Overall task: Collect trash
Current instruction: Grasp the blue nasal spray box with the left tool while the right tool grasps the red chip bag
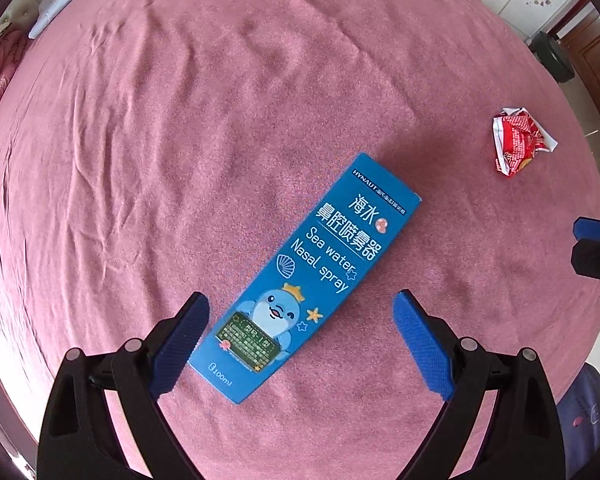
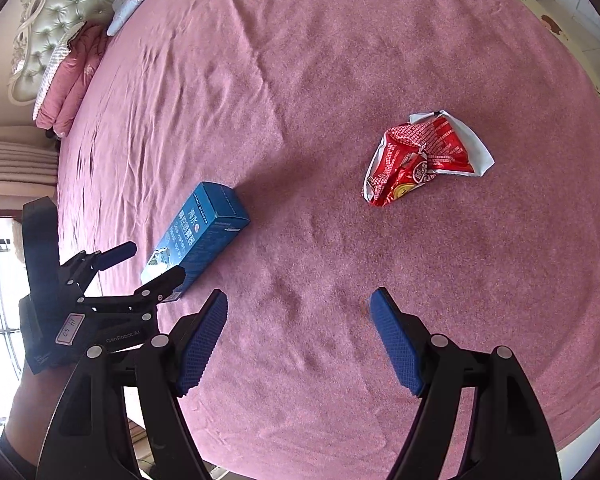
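Note:
A blue nasal spray box (image 1: 306, 276) lies flat on the pink bedspread (image 1: 220, 120). My left gripper (image 1: 300, 304) is open, its jaws on either side of the box's near end, just above it. The box also shows in the right wrist view (image 2: 198, 236), with the left gripper (image 2: 148, 264) over it. A crumpled red wrapper (image 2: 420, 160) lies farther right on the bed; it also shows in the left wrist view (image 1: 520, 140). My right gripper (image 2: 298, 300) is open and empty, above bare bedspread short of the wrapper. Its fingertip (image 1: 592, 232) shows at the left view's right edge.
Pillows (image 2: 68, 80) and a padded headboard (image 2: 60, 8) lie at the far left end of the bed. A black bin (image 1: 552, 56) stands on the floor beyond the bed's far right edge. The bed's near edge runs just below the grippers.

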Tool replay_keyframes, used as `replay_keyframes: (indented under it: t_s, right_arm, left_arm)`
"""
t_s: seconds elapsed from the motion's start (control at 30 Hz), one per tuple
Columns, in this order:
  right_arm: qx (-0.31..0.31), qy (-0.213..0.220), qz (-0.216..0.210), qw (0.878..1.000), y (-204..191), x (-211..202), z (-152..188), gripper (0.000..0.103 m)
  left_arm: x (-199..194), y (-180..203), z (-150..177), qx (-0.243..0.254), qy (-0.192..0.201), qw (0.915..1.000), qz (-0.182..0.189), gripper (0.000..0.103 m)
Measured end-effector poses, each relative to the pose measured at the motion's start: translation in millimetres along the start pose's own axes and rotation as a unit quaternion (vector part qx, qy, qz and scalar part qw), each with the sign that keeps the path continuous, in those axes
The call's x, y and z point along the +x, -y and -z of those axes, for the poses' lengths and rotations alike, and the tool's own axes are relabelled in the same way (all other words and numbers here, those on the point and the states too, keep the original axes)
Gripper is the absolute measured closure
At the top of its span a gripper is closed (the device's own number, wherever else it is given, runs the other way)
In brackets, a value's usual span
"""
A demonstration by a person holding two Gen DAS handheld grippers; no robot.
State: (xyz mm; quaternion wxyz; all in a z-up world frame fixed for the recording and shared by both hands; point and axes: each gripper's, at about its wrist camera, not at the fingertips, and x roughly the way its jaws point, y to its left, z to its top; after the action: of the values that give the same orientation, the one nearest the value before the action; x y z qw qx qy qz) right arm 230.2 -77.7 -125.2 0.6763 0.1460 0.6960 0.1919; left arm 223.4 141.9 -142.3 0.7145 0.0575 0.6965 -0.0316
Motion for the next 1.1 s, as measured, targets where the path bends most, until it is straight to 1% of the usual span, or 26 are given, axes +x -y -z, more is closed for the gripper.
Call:
replay_keyframes:
  t_s: [0.23, 0.3, 0.33, 0.37, 0.4, 0.47, 0.6, 0.7, 0.8, 0.87, 1.0, 1.1]
  right_arm:
    - [0.011, -0.003, 0.011, 1.000, 13, 3, -11, 0.030]
    - [0.016, -0.003, 0.014, 1.000, 18, 4, -15, 0.030]
    - [0.020, -0.003, 0.014, 1.000, 21, 4, -17, 0.030]
    - [0.023, -0.002, 0.015, 1.000, 24, 3, -20, 0.030]
    - [0.024, -0.002, 0.017, 1.000, 26, 3, -22, 0.030]
    - [0.021, 0.001, 0.025, 0.999, 31, 2, -26, 0.030]
    - [0.028, 0.009, 0.033, 0.999, 47, -1, -31, 0.030]
    - [0.048, 0.014, 0.032, 0.998, 63, -4, -36, 0.030]
    - [0.061, 0.020, 0.036, 0.997, 76, -5, -42, 0.030]
    - [0.067, 0.021, 0.037, 0.997, 85, -5, -46, 0.030]
    - [0.077, 0.024, 0.036, 0.996, 97, -2, -61, 0.029]
    - [0.092, 0.012, 0.027, 0.995, 105, 6, -72, 0.024]
  left_arm:
    - [25, -7, -12, 0.000, -0.024, 0.9996, 0.015, 0.010]
    - [34, -10, -13, -0.011, -0.036, 0.9987, 0.033, 0.012]
    - [38, -12, -13, -0.017, -0.042, 0.9982, 0.041, 0.015]
    - [43, -12, -12, -0.021, -0.050, 0.9976, 0.044, 0.024]
    - [47, -12, -12, -0.025, -0.057, 0.9971, 0.044, 0.028]
    - [51, -12, -11, -0.036, -0.061, 0.9958, 0.059, 0.036]
    - [51, -4, -7, -0.068, -0.059, 0.9924, 0.084, 0.046]
    - [49, 4, -1, -0.104, -0.052, 0.9856, 0.122, 0.050]
    - [47, 10, 0, -0.155, -0.042, 0.9707, 0.178, 0.050]
    - [43, 17, -1, -0.185, -0.032, 0.9607, 0.205, 0.050]
    - [36, 37, 0, -0.226, -0.017, 0.9471, 0.227, 0.050]
    - [32, 51, 2, -0.242, -0.006, 0.9444, 0.223, 0.050]
